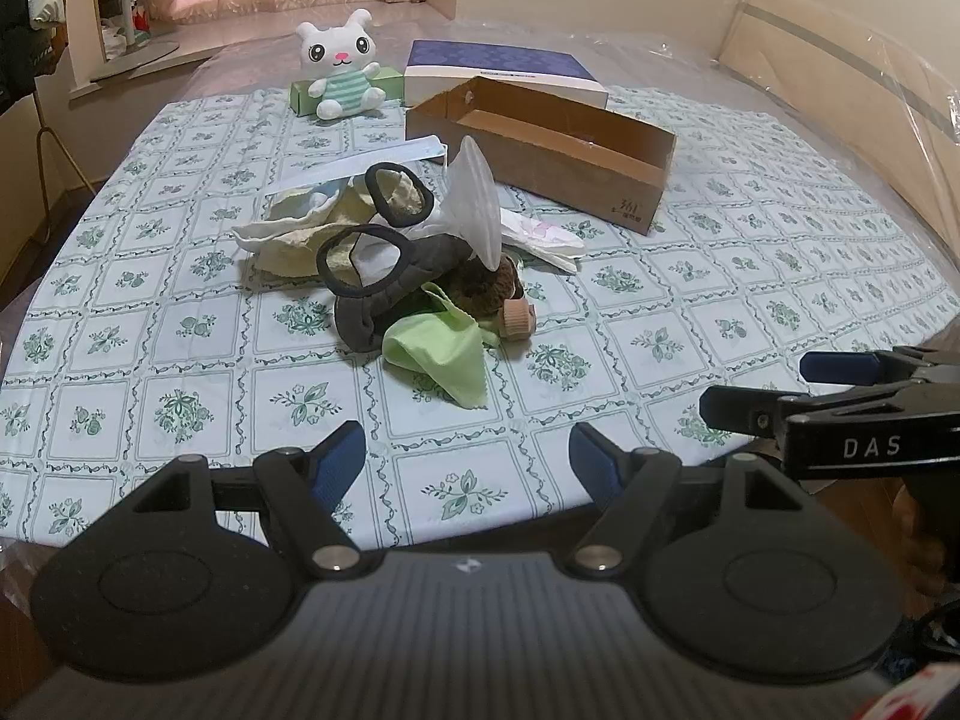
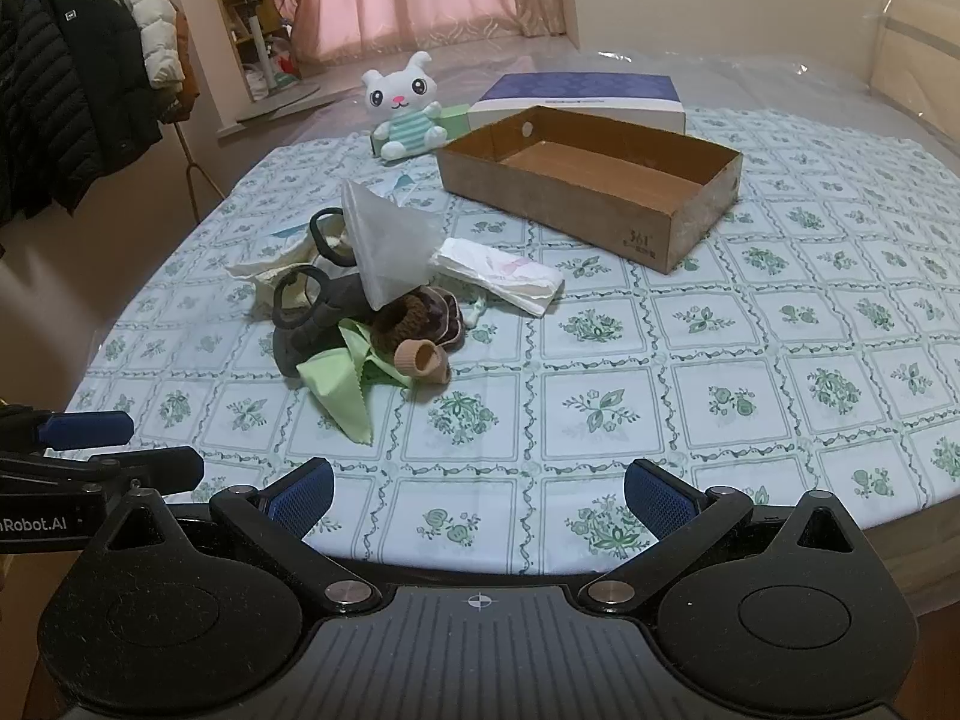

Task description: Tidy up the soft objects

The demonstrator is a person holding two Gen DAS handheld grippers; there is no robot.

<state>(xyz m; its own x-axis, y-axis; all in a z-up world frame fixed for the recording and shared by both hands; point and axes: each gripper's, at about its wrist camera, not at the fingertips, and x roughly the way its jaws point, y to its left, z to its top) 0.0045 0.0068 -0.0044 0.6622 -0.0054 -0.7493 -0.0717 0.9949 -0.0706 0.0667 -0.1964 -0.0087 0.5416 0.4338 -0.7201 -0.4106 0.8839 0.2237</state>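
A pile of soft things lies mid-table: a green cloth (image 1: 441, 354) (image 2: 339, 384), a grey sock (image 1: 384, 294) (image 2: 312, 315), a brown knit piece (image 2: 420, 315), a translucent silicone funnel (image 1: 477, 204) (image 2: 387, 240), cream cloths (image 1: 300, 228) and a white pad (image 2: 501, 273). An open, empty cardboard box (image 1: 540, 150) (image 2: 591, 180) stands behind it. My left gripper (image 1: 468, 462) is open and empty at the near table edge. My right gripper (image 2: 477, 495) is open and empty, also at the near edge, to the right of the left one.
A white plush bunny (image 1: 342, 69) (image 2: 405, 108) sits at the back against a green box (image 1: 300, 93), beside a blue-and-white flat box (image 1: 504, 72) (image 2: 579, 99). The floral tablecloth (image 2: 720, 360) covers the table. Coats (image 2: 66, 90) hang at the left.
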